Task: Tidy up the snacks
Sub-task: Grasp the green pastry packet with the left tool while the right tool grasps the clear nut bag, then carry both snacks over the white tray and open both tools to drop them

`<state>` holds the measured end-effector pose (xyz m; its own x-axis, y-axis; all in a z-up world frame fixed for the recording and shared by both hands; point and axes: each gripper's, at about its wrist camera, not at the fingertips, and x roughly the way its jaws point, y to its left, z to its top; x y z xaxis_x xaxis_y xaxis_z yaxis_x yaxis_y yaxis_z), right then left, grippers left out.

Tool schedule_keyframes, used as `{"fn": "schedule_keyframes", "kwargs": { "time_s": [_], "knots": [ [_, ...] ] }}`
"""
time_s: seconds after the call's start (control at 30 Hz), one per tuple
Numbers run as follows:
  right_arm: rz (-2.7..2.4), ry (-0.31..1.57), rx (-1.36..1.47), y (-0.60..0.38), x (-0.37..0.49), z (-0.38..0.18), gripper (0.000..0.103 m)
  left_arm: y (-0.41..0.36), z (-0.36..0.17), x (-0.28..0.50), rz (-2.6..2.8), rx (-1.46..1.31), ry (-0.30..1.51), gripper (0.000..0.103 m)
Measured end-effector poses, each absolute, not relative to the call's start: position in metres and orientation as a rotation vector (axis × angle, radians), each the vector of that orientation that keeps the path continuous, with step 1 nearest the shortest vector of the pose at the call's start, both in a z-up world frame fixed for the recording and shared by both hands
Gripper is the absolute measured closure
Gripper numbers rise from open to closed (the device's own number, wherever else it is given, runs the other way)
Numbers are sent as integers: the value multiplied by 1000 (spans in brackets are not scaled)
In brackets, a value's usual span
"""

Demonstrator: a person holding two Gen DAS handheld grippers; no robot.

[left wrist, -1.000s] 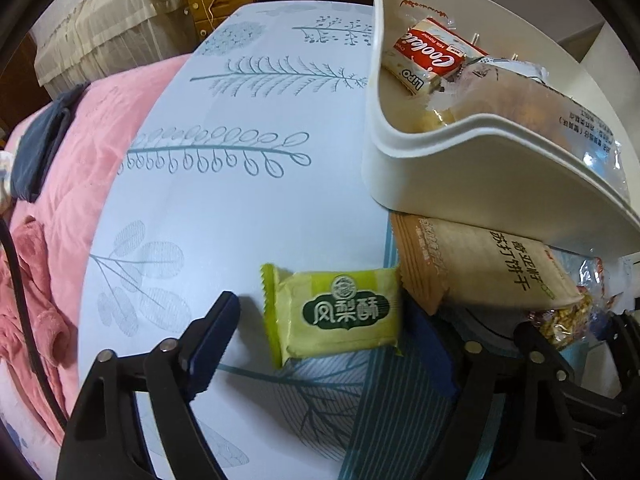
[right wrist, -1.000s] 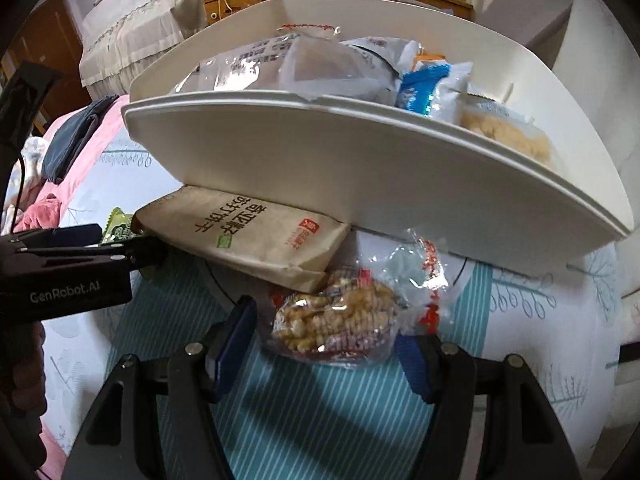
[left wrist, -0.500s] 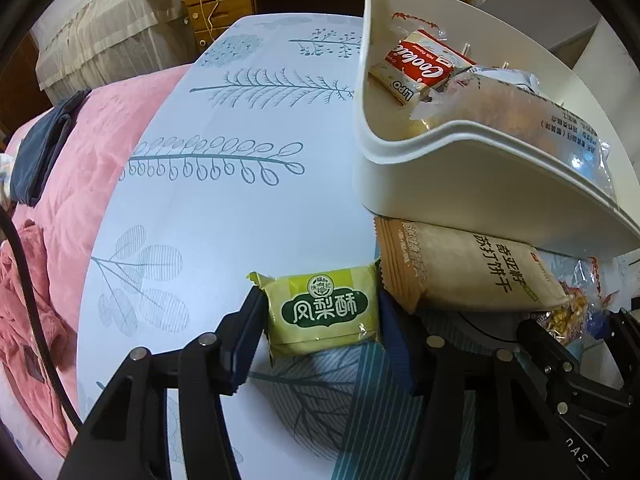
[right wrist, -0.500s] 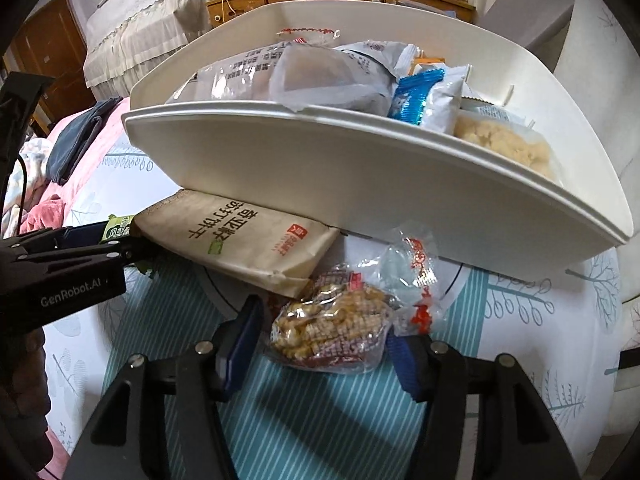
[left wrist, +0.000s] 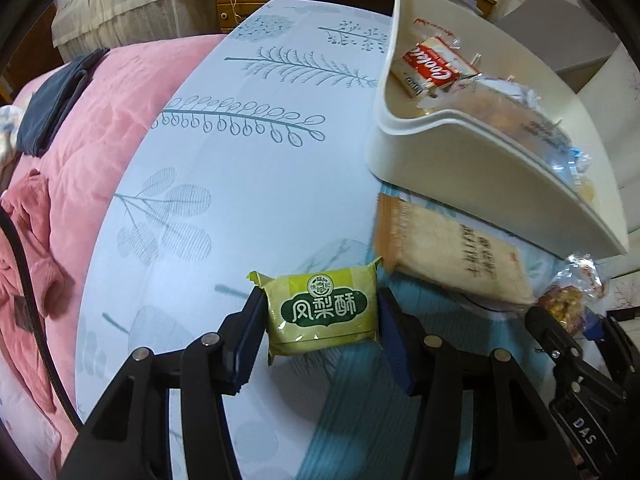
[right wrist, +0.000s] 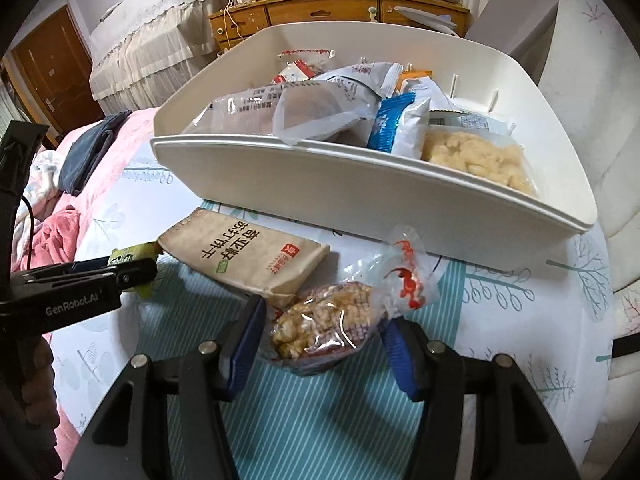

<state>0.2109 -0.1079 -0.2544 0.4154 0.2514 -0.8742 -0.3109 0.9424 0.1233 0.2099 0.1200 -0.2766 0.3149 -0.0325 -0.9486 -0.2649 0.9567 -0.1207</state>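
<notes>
Two packets are in our grippers, both just in front of the white bin [right wrist: 360, 196]. Our left gripper [left wrist: 320, 340] clamps the green cake packet [left wrist: 324, 314]; our right gripper [right wrist: 320, 344] clamps the clear snack bag [right wrist: 324, 320], beside the brown biscuit pack [right wrist: 248, 256].

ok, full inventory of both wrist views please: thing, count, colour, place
storage bin: 1, white, on the table, far side, full of snack packs
red-and-white cookie pack: 1, inside the bin, left end
blue-and-white pack: 1, inside the bin
pale yellow snack bag: 1, clear wrap, inside the bin, right end
green pineapple cake pack: 1, between the left fingers
clear bag of golden puffed snacks: 1, red print, between the right fingers
tan cracker pack: 1, flat on the table in front of the bin
tablecloth: 1, pale blue, leaf print
pink blanket: 1, left of the table
left gripper: black, blue pads, shut on the cake pack
right gripper: same build, shut on the puffed snack bag
</notes>
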Motion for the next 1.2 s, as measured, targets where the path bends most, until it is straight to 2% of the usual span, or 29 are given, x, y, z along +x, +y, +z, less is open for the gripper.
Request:
{"fn": "schedule_keyframes", "kwargs": {
  "time_s": [0.1, 0.13, 0.17, 0.27, 0.4, 0.47, 0.5, 0.73, 0.8, 0.87, 0.93, 1.2],
  "knots": [
    [371, 1073, -51, -111, 206, -245, 51, 116, -261, 204, 130, -283, 1234, 50],
    [376, 1069, -47, -112, 205, -242, 57, 112, -254, 203, 123, -274, 1222, 50],
    [383, 1064, -43, -113, 204, -238, 69, 109, -248, 202, 116, -264, 1211, 50],
    [399, 1043, -33, -118, 203, -227, 76, 101, -229, 201, 87, -248, 1180, 50],
    [418, 1018, -14, -126, 199, -220, 79, 87, -202, 200, 40, -256, 1127, 50],
    [437, 1019, -7, -128, 198, -219, 93, 83, -192, 200, 22, -253, 1108, 50],
    [446, 1023, -1, -130, 198, -219, 93, 82, -188, 201, 12, -249, 1100, 50],
    [483, 1091, 31, -133, 195, -229, 92, 71, -170, 199, -8, -250, 1066, 50],
    [488, 1120, 34, -131, 196, -235, 87, 70, -170, 197, -6, -250, 1067, 50],
    [495, 1146, 38, -129, 198, -242, 66, 70, -171, 194, -1, -257, 1072, 50],
    [498, 1164, 43, -127, 199, -250, 57, 72, -173, 193, 9, -264, 1078, 50],
    [467, 1231, -43, -113, 211, -277, 55, 81, -173, 188, 38, -279, 1074, 50]
  ]
}}
